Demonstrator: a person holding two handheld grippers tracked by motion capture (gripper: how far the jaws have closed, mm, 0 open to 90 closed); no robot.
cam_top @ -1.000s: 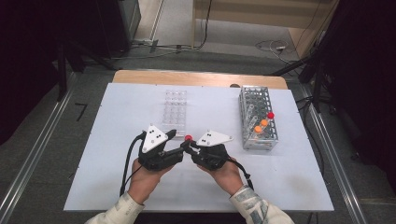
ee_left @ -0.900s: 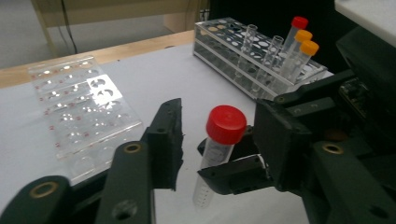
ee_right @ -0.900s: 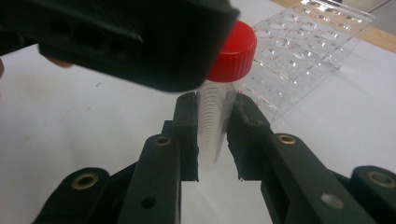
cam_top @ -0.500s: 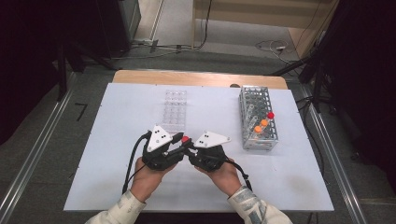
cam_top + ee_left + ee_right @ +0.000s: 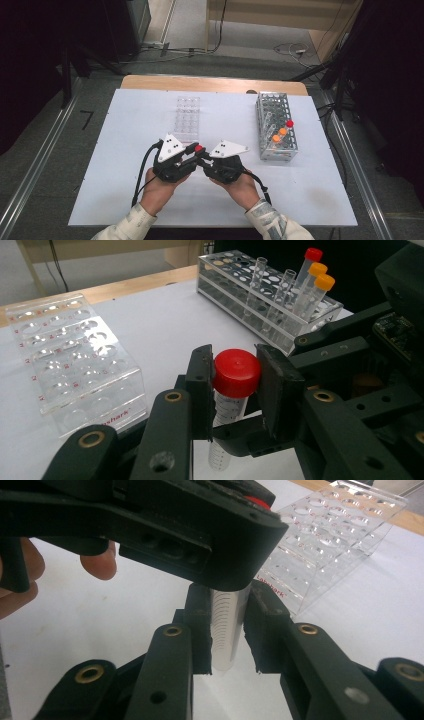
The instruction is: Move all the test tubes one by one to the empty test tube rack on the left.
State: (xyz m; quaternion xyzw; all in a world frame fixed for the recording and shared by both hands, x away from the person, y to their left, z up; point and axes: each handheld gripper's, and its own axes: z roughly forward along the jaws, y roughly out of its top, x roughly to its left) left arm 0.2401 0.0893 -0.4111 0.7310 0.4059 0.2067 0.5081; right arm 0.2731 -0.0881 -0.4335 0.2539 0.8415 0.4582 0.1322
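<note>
Above the middle of the table point(image 5: 125, 130), both grippers meet on one clear tube point(image 5: 227, 412) with a red cap point(image 5: 236, 372). The right gripper point(image 5: 225, 630) clamps the tube's body, its fingers point(image 5: 199, 630) pressed flat against the graduated wall and keeping it upright. The left gripper point(image 5: 234, 390) has just been closing, and its fingers point(image 5: 200, 390) now bracket the red cap with both pads against its sides. This split grip, one tool steadying the body and the other taking the cap, suits unscrewing, which is probably the step in hand.

To one side lies a clear plastic rack point(image 5: 75, 355), its holes vacant; farther off stands a wire rack point(image 5: 276, 127) holding capped tubes point(image 5: 312, 282), one red-topped and two orange-topped, along with two uncapped ones.

In the high view the tube is mostly buried between the grippers, with a red dot at their meeting point. In the right gripper view the left gripper's body blocks the cap. Whether the tube's tip rests on the table or hangs above it cannot be told, nor whether the cap has begun to loosen.
</note>
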